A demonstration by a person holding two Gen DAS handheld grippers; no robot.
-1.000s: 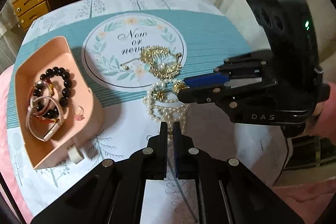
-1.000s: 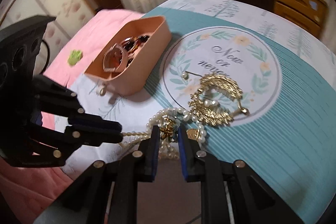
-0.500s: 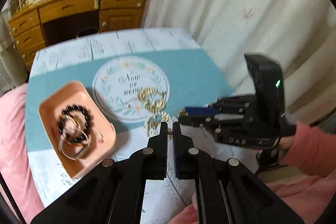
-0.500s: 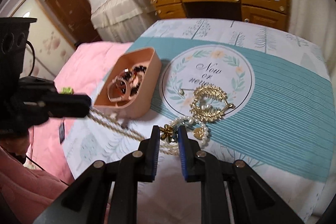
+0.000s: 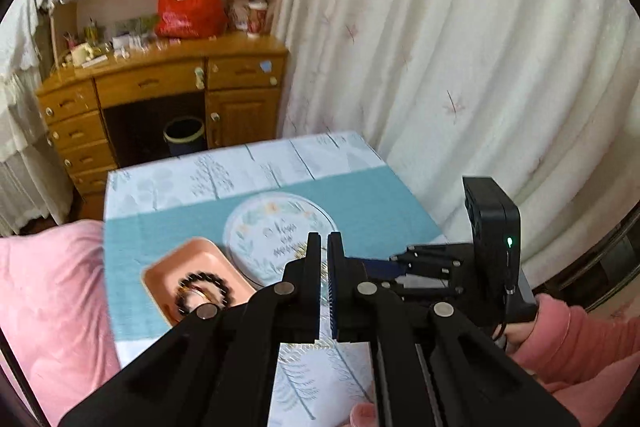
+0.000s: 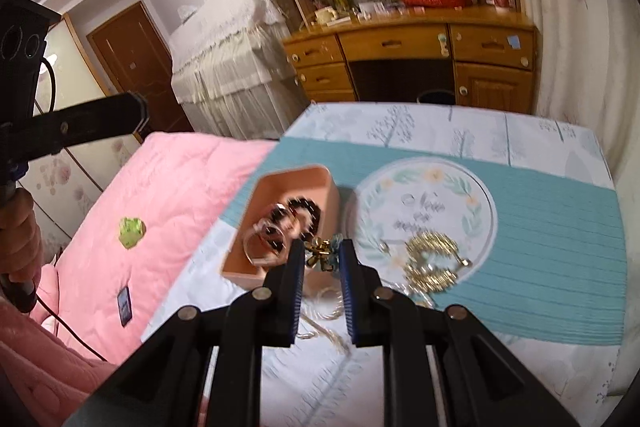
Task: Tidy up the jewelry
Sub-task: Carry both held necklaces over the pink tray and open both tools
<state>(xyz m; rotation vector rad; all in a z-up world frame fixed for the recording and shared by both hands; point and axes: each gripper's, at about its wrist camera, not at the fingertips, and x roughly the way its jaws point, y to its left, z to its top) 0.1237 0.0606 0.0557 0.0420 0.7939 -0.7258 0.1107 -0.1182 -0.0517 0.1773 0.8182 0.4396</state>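
Note:
My right gripper (image 6: pixel 320 255) is shut on the gold flower clasp (image 6: pixel 319 253) of a pearl necklace, lifted above the table; its strand (image 6: pixel 324 311) hangs blurred below the fingers. My left gripper (image 5: pixel 324 247) is shut, raised high above the table; a thin bit of the strand shows between its fingers. The pink tray (image 6: pixel 316 175) holds a black bead bracelet (image 6: pixel 304 211) and bangles; it also shows in the left wrist view (image 5: pixel 160 271). A gold chain pile (image 6: pixel 432 259) lies on the round placemat (image 6: pixel 420 187).
A teal and white cloth (image 6: pixel 560 211) covers the table. A pink quilt (image 6: pixel 160 195) lies to the left with a green scrap (image 6: pixel 131 231). A wooden desk (image 6: pixel 400 55) and a white curtain (image 5: pixel 460 47) stand behind the table.
Both grippers have risen well above the table, lifting the pearl necklace off the cloth. The right gripper has carried its clasp end toward the pink tray.

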